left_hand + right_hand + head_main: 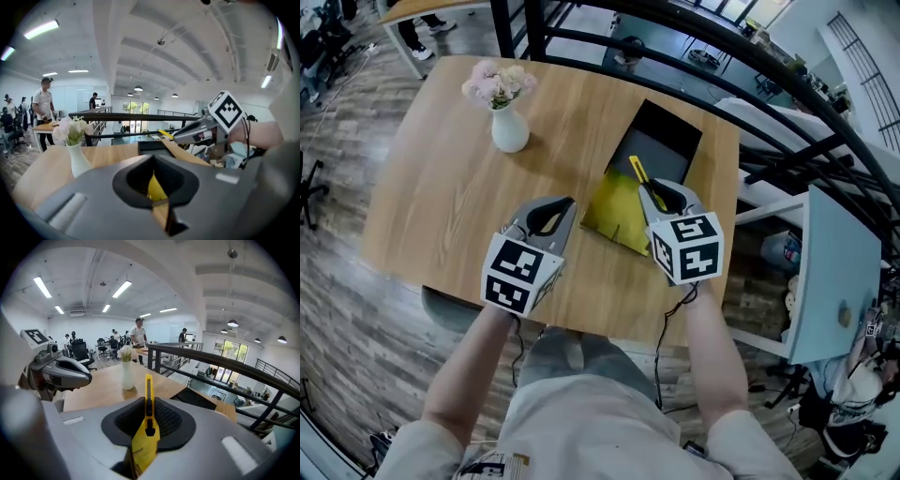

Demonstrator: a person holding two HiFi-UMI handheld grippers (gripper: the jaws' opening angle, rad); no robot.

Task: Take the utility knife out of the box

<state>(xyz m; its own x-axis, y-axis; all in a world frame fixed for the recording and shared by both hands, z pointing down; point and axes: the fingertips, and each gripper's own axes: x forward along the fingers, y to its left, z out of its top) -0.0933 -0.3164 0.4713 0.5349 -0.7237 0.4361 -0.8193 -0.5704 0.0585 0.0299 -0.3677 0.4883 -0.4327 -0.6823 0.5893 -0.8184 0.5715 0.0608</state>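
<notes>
The right gripper is clamped on the yellow utility knife, lifted clear of the open box at four o'clock from the vase. At its nine o'clock, the left gripper has its jaws almost together on a yellow sliver; pinched or not, I cannot tell.

Shows slim yellow utility knife tilted tip-up, clamped in the right gripper, over the open black box, flap seemingly yellow.
</notes>
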